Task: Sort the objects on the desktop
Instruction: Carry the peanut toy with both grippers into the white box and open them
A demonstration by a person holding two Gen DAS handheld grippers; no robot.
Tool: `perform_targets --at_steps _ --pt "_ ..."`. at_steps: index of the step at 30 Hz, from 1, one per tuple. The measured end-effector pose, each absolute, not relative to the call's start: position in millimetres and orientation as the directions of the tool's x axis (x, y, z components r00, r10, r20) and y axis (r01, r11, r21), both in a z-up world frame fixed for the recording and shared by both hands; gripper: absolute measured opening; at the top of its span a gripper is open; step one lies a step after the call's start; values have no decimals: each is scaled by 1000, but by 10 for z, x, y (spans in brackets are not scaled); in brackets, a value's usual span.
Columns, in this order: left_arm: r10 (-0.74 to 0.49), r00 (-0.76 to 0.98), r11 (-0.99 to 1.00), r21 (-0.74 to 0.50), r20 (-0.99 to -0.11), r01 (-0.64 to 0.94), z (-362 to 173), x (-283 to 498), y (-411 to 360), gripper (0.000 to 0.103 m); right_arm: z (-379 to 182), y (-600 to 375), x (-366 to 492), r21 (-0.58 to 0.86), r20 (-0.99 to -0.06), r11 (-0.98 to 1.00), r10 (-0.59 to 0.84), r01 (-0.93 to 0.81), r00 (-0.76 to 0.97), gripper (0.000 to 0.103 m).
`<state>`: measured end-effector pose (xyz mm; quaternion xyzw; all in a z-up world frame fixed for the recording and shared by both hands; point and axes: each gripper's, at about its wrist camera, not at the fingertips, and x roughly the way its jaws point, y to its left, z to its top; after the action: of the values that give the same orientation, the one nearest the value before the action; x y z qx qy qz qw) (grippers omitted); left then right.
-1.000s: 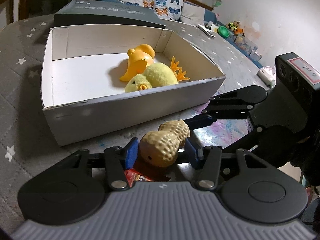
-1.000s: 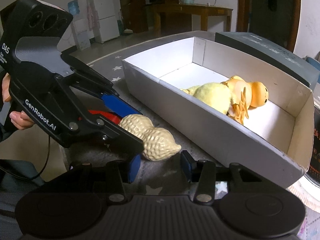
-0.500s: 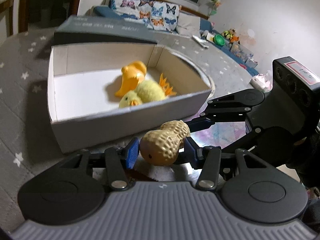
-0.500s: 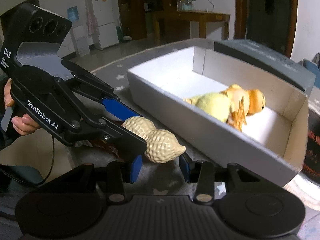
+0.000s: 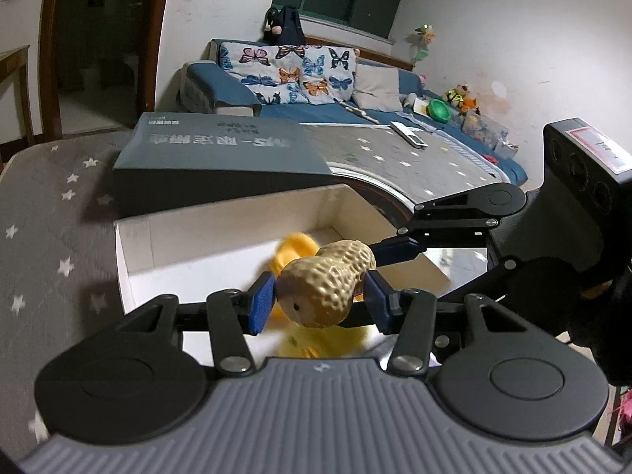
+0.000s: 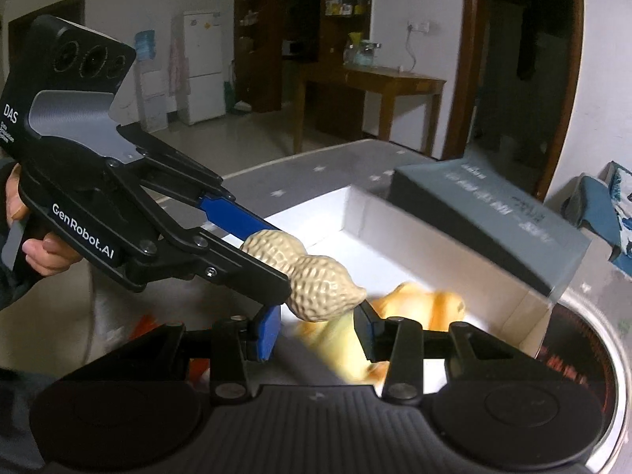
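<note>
Bumpy tan plastic peanut (image 5: pixel 322 286) squeezed at both ends by left gripper (image 5: pixel 319 301) and right gripper (image 6: pixel 316 326), probably bound for white cardboard box (image 5: pixel 221 233).

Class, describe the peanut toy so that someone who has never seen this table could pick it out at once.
Find the white box in front of the dark grey box. Above its near edge, both grippers hold the peanut toy between blue fingers. Unlike the smooth yellow toys below, it is beige, dimpled and two-lobed.

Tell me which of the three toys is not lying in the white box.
The peanut toy, clamped in the left gripper; the orange duck and the yellow chick lie inside the white box.
</note>
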<state>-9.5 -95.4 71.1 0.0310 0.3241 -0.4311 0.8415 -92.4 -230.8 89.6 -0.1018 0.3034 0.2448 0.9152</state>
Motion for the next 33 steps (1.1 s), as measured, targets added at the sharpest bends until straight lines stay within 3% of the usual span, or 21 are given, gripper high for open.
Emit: perform_targets --at_steps 19,33 --pt "-605 440 753 -296 -664 588 288 798 -996 51 474 -2368 285 -4 -707 823 399 -568 584 43" --pt "-538 477 781 -198 -695 593 242 740 -1148 51 376 -2232 377 -57 -766 795 353 -604 537 45"
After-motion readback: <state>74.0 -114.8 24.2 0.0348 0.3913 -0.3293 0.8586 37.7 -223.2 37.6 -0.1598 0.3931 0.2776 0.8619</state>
